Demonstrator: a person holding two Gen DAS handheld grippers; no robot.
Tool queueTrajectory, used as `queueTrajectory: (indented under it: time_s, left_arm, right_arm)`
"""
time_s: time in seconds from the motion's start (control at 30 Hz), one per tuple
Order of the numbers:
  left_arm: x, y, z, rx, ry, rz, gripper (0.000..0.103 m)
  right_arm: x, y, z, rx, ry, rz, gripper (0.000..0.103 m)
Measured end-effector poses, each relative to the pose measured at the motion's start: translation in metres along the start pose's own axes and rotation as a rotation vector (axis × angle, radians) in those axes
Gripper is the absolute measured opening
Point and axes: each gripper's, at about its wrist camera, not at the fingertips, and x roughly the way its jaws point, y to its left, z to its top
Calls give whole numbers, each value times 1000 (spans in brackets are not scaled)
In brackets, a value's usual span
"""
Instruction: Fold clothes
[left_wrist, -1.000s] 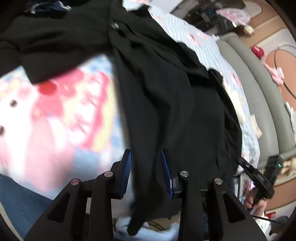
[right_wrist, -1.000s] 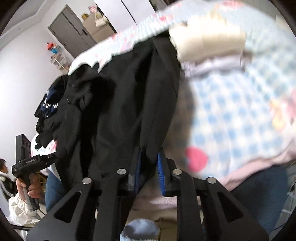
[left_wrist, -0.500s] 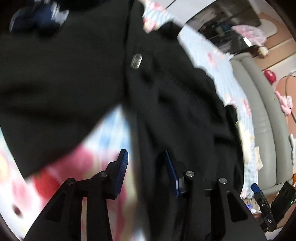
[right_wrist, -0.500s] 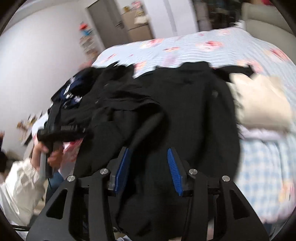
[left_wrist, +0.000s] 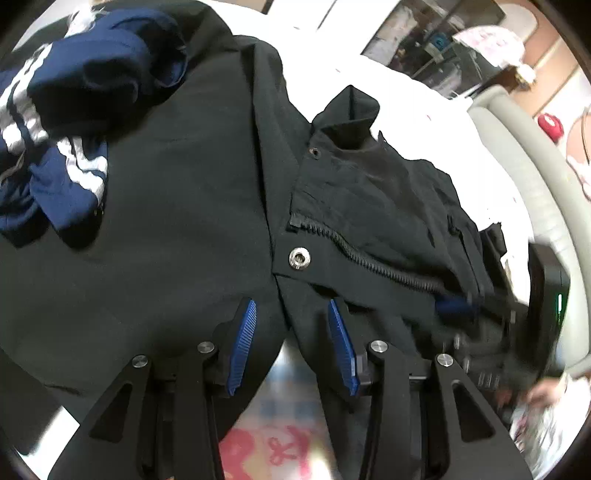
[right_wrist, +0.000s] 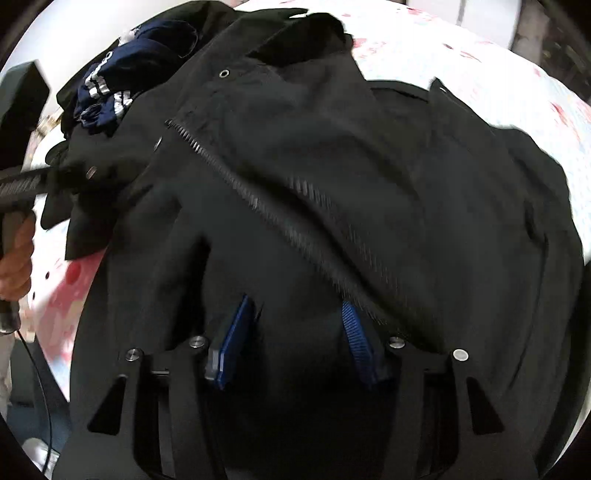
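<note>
**Two open grippers over one black jacket**

Both of my grippers sit right over the black jacket (right_wrist: 332, 166), which is spread across the floral bedsheet (right_wrist: 480, 48) and fills most of both views. My left gripper (left_wrist: 291, 347) has its blue pads (left_wrist: 242, 347) spread apart with nothing pinched, hanging just above the jacket's front edge near a silver snap button (left_wrist: 300, 257) and the top of the zipper (left_wrist: 365, 258). My right gripper (right_wrist: 291, 339) is spread wide too, pads resting against the fabric just below the zipper line, no cloth caught between them. A navy garment with white stripes (left_wrist: 62, 110) is bunched on the jacket's far left side. From the right wrist view I can see my left hand (right_wrist: 16, 258) on the other handle.
</note>
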Motion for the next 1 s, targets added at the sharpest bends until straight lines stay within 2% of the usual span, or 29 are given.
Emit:
queueTrajectory:
  time_s: [0.03, 0.13, 0.2, 0.27, 0.33, 0.4, 0.43, 0.47, 0.57, 0.6, 0.63, 0.67, 0.73, 0.77, 0.8, 0.87, 0.9, 0.93, 1.0]
  left_arm:
    - [0, 2, 1, 6, -2, -4, 43]
    - [2, 10, 7, 13, -6, -31, 43]
    - [13, -9, 18, 43, -28, -48, 41]
    - [7, -22, 26, 87, -64, -54, 41]
    - [5, -41, 34, 144, -102, -57, 41]
    - [13, -52, 42, 160, -102, -67, 41]
    - [23, -60, 47, 179, -77, -87, 41]
    - [35, -71, 52, 219, -34, -96, 41]
    - [76, -106, 68, 342, 117, -101, 41]
    - [100, -118, 74, 386, 201, -47, 41]
    - [119, -125, 81, 408, 244, 13, 41]
    - [131, -132, 92, 416, 246, 44, 40]
    - [137, -144, 123, 387, 181, 18, 39]
    - [128, -150, 139, 344, 125, -44, 39]
    - [119, -149, 148, 306, 79, -72, 39]
    - [104, -129, 146, 246, 17, -18, 45]
    - [97, -119, 144, 216, -14, 9, 45]
    - [89, -108, 143, 186, -45, 35, 45]
    - [74, -88, 141, 125, -106, 89, 45]
  right_arm:
    - [1, -6, 9, 3, -16, -1, 53]
    - [-9, -40, 25, 118, -126, -10, 47]
    - [-19, -76, 18, 300, -208, 7, 42]
    - [-29, -111, -1, 496, -285, 16, 36]
    - [-40, -131, -23, 623, -367, 38, 37]
    - [-52, -144, -43, 714, -446, 70, 39]
    - [-55, -147, -50, 740, -464, 77, 48]
    - [-58, -147, -53, 737, -457, 72, 53]
    - [-57, -131, -44, 579, -371, 106, 53]
    - [-52, -121, -37, 499, -323, 112, 53]
    - [-44, -113, -31, 424, -271, 114, 52]
    - [-36, -109, -25, 371, -228, 107, 52]
    - [-18, -115, -16, 355, -165, 75, 50]
    - [-16, -126, -16, 394, -169, 42, 43]
    - [-20, -137, -17, 442, -207, 17, 38]
    - [-35, -156, -26, 535, -300, -23, 38]
    - [-44, -164, -31, 581, -352, -41, 42]
    - [-53, -171, -37, 615, -396, -62, 52]
    - [-66, -178, -48, 630, -439, -95, 55]
